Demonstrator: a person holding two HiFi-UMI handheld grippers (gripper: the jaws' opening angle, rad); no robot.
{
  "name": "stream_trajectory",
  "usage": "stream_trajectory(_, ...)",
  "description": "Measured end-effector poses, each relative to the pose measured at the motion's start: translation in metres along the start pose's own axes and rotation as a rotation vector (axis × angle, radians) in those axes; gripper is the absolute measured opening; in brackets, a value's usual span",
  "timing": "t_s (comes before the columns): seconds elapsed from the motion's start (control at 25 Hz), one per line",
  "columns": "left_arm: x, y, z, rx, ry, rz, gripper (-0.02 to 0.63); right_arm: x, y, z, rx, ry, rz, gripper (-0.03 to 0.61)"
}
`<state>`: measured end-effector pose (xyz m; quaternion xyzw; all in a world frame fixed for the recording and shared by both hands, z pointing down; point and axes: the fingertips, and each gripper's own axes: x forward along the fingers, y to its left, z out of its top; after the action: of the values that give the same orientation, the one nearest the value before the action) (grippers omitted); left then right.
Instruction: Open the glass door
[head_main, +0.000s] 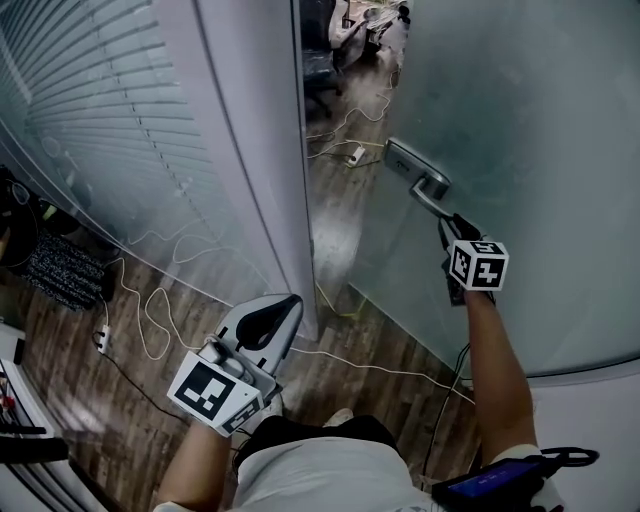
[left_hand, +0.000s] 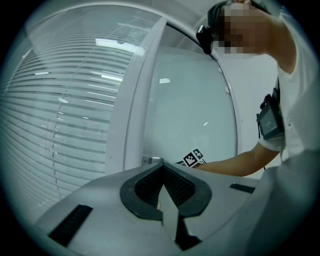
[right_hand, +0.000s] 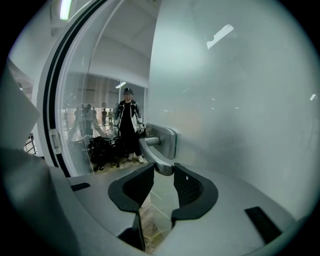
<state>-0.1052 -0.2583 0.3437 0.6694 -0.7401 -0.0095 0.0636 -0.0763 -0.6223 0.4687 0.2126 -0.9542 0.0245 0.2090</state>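
The frosted glass door (head_main: 530, 120) stands slightly ajar from the white frame post (head_main: 255, 150). Its metal lever handle (head_main: 425, 185) juts toward me. My right gripper (head_main: 445, 225) reaches up to it, and in the right gripper view the lever's rounded end (right_hand: 159, 159) sits pinched between the two dark pads of the gripper (right_hand: 162, 174). My left gripper (head_main: 290, 302) hangs low beside the post, jaws together with nothing in them (left_hand: 164, 172). From the left gripper view the right gripper's marker cube (left_hand: 194, 158) shows by the door.
A blind-covered glass wall (head_main: 90, 110) runs along the left. White cables (head_main: 150, 310) trail over the wood floor, and a power strip (head_main: 357, 154) lies in the gap behind the door. A person (right_hand: 127, 125) stands in the room beyond.
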Motion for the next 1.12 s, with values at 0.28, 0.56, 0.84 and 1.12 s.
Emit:
stream_trajectory(0.28, -0.004, 0.015, 0.000, -0.011, -0.011, -0.001, 0.000, -0.032, -0.011, 0.012, -0.003, -0.084, -0.087, 0.026)
stream_trajectory(0.56, -0.005, 0.013, 0.006, 0.000, -0.030, -0.081, 0.000, -0.096, 0.032, 0.035, -0.055, -0.191, -0.081, 0.003)
stream_trajectory(0.84, -0.042, 0.002, -0.003, 0.022, -0.051, -0.193, 0.000, -0.185, 0.111, 0.017, -0.043, -0.271, -0.096, 0.003)
stream_trajectory(1.12, -0.080, 0.015, 0.004, 0.038, -0.068, -0.294, 0.000, -0.246, 0.190, 0.000, 0.007, -0.315, -0.147, 0.003)
